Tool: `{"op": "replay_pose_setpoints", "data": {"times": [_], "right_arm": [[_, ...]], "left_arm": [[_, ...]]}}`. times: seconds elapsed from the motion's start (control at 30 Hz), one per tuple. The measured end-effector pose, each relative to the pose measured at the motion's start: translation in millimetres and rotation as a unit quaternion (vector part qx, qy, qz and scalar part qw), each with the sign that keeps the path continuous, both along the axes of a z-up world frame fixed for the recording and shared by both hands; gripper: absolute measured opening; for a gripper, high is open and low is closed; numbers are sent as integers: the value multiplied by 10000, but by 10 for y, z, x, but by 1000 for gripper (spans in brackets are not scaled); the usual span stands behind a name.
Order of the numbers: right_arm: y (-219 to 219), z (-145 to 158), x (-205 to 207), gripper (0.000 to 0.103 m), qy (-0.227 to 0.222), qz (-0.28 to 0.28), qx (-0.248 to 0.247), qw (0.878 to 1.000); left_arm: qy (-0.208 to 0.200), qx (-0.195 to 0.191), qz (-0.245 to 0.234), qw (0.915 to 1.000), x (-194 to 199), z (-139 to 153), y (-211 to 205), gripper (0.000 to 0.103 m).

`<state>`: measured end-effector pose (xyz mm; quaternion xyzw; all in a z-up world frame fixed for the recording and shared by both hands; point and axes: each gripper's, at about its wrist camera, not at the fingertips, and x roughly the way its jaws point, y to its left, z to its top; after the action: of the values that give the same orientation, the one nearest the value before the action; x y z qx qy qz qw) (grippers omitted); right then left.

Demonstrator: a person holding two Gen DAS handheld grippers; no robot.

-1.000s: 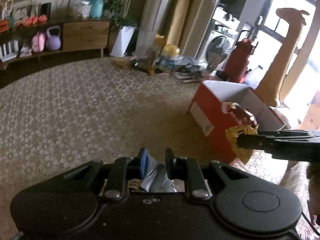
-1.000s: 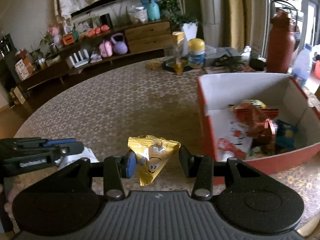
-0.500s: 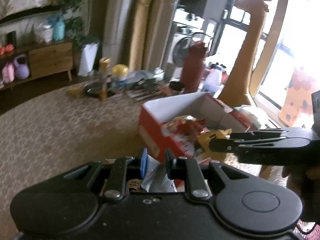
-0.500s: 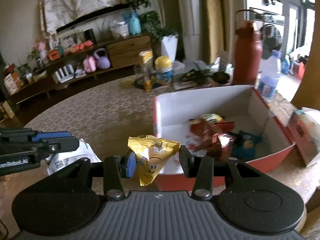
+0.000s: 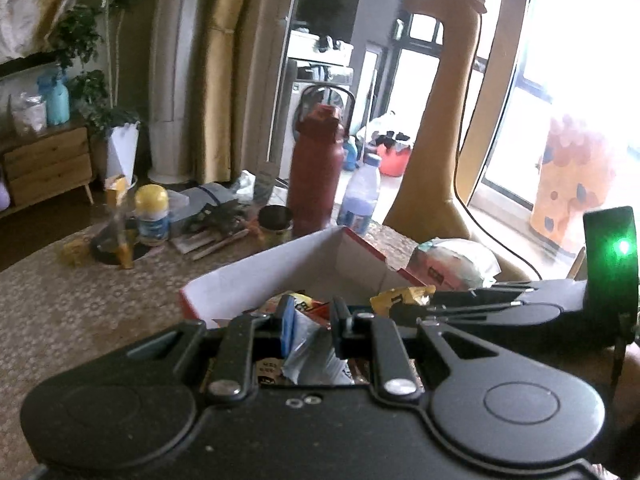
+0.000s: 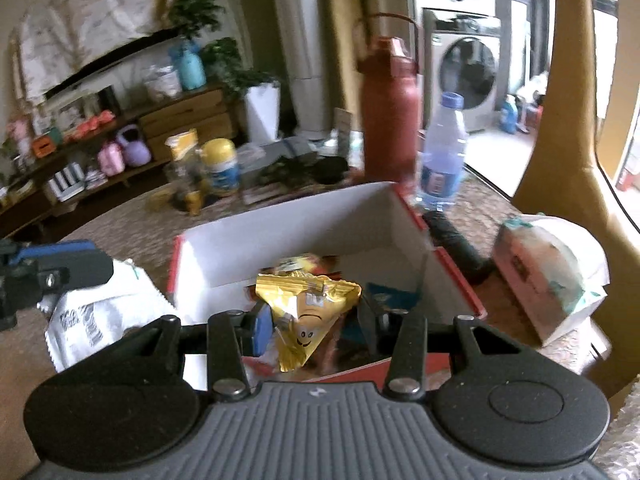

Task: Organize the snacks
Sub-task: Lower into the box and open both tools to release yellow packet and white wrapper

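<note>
Snacks ride in both claws toward the red box, which stands on the table with its top open to take them; the right claw is clenched on a yellow packet, held above the box's near wall over wrappers already lying inside, ready, I judge, to be dropped; the left claw is clamped tight on a silver-white packet, at the box's left side; a tissue pack lies beside the box.
</note>
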<state>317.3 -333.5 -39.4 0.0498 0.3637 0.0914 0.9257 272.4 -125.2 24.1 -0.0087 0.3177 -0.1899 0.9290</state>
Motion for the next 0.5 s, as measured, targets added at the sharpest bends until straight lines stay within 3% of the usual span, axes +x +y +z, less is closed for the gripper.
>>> {"op": "replay_pose_setpoints", "data": {"times": [0.5], "right_arm": [[-324,-562,513,43,488,-406,-6,9980]], "left_arm": [[557,429,106,9975,595,-641,-416,16]]}}
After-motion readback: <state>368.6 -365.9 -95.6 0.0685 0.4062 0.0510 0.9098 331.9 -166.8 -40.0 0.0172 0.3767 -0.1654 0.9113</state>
